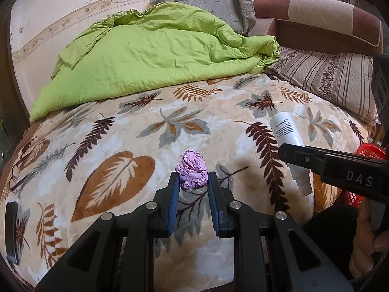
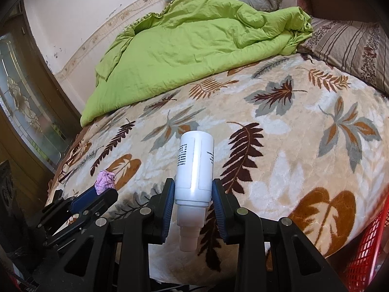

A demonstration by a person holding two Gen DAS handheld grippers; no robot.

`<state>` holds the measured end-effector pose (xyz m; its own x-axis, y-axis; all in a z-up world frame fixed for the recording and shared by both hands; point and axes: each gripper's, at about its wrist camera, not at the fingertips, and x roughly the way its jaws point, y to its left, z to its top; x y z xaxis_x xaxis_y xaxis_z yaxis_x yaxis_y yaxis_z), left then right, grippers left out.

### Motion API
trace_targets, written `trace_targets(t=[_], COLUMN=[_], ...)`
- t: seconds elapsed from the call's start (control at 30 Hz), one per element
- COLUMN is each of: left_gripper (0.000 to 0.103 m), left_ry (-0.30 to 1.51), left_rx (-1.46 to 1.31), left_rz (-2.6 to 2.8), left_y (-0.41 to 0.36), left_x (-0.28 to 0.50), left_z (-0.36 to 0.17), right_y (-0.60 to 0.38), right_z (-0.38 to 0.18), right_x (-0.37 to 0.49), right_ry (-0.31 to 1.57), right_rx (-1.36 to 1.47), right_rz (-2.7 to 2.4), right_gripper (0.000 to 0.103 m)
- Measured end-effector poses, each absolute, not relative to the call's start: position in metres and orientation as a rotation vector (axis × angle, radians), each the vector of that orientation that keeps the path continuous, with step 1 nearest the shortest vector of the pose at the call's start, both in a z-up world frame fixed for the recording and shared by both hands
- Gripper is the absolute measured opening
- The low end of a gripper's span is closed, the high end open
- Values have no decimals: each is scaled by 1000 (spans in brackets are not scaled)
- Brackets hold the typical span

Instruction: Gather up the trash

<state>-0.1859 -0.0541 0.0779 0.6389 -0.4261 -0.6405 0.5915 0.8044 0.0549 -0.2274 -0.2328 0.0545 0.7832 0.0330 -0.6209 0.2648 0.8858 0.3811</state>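
Both grippers hold trash above the bed.
The left gripper [image 1: 193, 182] has its fingers clamped on a crumpled purple paper ball [image 1: 192, 170]; the right gripper [image 2: 193, 192] grips a white bottle [image 2: 194, 168], beside a red basket [image 2: 367, 250] at the leaf-patterned blanket's [image 2: 291, 146] edge.

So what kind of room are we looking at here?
Most likely a bedroom. A bed covered with a leaf-patterned blanket fills the view, a rumpled green duvet lies across it, and a striped pillow sits beside a padded headboard.
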Motion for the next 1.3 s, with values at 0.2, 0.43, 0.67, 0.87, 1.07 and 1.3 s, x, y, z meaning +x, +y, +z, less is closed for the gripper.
trace_targets(t=[0.2, 0.43, 0.67, 0.87, 1.07, 1.3], left_gripper=[22, 22, 22, 22, 22, 22], left_ry=[668, 680, 684, 670, 667, 667], left_rx=[269, 248, 241, 243, 237, 247], left_rz=[-590, -586, -599, -636, -684, -732], left_y=[-50, -42, -40, -46, -55, -67], left_x=[-186, -182, -181, -188, -199, -212], left_z=[81, 83, 93, 105, 118, 127], right_y=[-233, -233, -237, -237, -244, -261], right_z=[54, 53, 59, 82, 102, 114], right_x=[-226, -224, -234, -259, -287, -317], right_ry=[672, 680, 669, 636, 599, 571], right_rx=[476, 475, 485, 464, 478, 526], right_rz=[-128, -129, -133, -141, -162, -206], right_gripper=[33, 33, 33, 33, 33, 33])
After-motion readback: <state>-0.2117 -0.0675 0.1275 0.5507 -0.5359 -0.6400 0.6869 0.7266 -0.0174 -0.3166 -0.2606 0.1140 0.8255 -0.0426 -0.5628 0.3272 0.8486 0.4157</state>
